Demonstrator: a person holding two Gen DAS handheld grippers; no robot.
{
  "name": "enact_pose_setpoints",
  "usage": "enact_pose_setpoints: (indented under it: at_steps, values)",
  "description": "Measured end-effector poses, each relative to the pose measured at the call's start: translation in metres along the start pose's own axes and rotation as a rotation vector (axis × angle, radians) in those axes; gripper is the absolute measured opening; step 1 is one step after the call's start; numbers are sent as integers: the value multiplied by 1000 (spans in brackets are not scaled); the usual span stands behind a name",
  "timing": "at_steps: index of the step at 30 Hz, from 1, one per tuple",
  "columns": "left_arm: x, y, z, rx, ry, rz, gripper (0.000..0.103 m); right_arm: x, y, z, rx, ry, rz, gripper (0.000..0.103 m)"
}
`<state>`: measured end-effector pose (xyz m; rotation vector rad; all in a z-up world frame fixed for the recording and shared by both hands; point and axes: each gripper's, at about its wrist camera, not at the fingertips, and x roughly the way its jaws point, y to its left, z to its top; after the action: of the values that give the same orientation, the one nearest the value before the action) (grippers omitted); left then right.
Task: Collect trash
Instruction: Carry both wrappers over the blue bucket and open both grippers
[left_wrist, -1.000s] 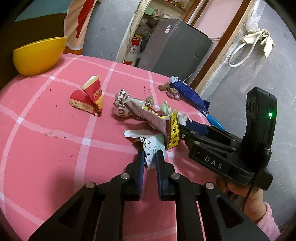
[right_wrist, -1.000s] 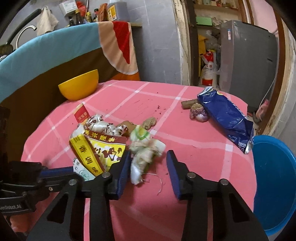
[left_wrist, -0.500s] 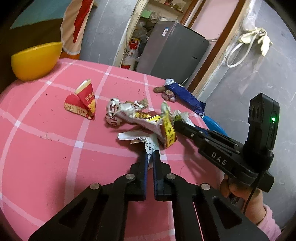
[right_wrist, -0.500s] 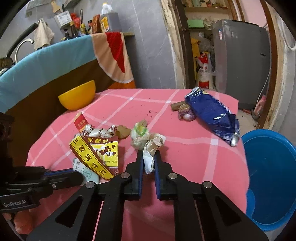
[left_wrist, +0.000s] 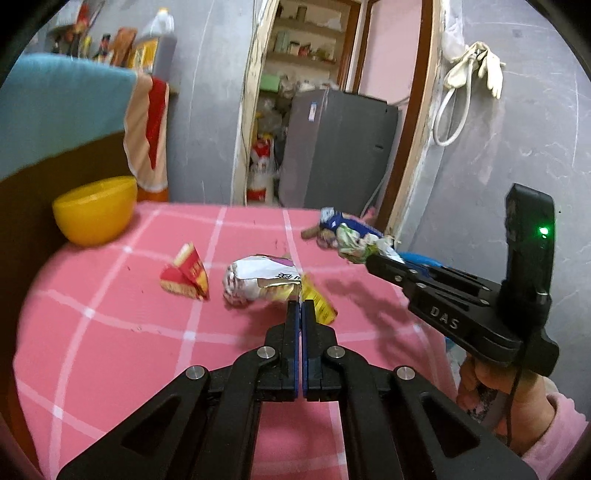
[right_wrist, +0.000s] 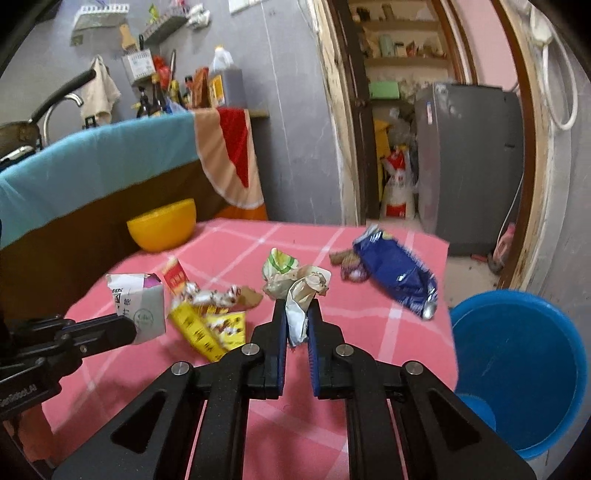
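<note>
My left gripper (left_wrist: 301, 306) is shut on a torn white paper carton (right_wrist: 136, 310), held just above the pink checked table (left_wrist: 110, 332). In the right wrist view the left gripper (right_wrist: 127, 330) comes in from the left. My right gripper (right_wrist: 297, 306) is shut on a crumpled white and green paper wad (right_wrist: 299, 291), lifted off the cloth; the left wrist view shows that wad (left_wrist: 356, 242) at its tip. A yellow packet (right_wrist: 207, 328), a crumpled silver wrapper (right_wrist: 210, 295), a red carton (left_wrist: 186, 277) and a blue snack bag (right_wrist: 395, 269) lie on the table.
A blue bucket (right_wrist: 517, 369) stands on the floor by the table's right edge. A yellow bowl (right_wrist: 162, 229) sits at the far left corner. Small brown scraps (right_wrist: 343, 258) lie beside the blue bag. A person's hand (left_wrist: 491, 384) holds the right gripper.
The right gripper closed on the paper wad and lifted it. The left gripper closed on the white paper and rose with it, away from the yellow packet.
</note>
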<state>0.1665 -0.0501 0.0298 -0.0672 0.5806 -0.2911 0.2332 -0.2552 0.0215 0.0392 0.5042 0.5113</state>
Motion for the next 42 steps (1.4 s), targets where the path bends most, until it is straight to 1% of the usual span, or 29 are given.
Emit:
enact_pose_setpoints:
  at_steps: [6, 10, 15, 19, 23, 28, 32, 35, 36, 40, 42]
  values:
    - [-7, -15, 14, 51, -118, 28, 0, -35, 3, 9, -35, -187, -34, 8]
    - [-8, -27, 27, 76, -184, 24, 0, -58, 0, 15, -55, -295, -92, 8]
    - [-1, -48, 42, 104, -257, -10, 0, -81, -16, 21, -31, -367, -144, 8]
    - [9, -67, 53, 125, -281, -51, 0, -99, -36, 25, -6, -414, -213, 8]
    - [23, -88, 64, 146, -283, -96, 0, -109, -54, 25, 19, -426, -288, 8]
    - [46, -114, 75, 140, -256, -163, 0, -116, -79, 21, 53, -412, -373, 8]
    - [72, -135, 83, 133, -195, -211, 0, -117, -102, 15, 101, -374, -411, 8]
    - [91, -146, 87, 119, -128, -240, 0, -114, -123, 11, 161, -323, -421, 9]
    - [101, -151, 89, 114, -84, -260, 0, -112, -129, 10, 182, -304, -416, 9]
    - [133, -161, 91, 106, 51, -290, 0, -103, -156, 2, 276, -214, -403, 9]
    - [144, -163, 90, 92, 94, -298, 0, -99, -165, -2, 313, -186, -403, 9]
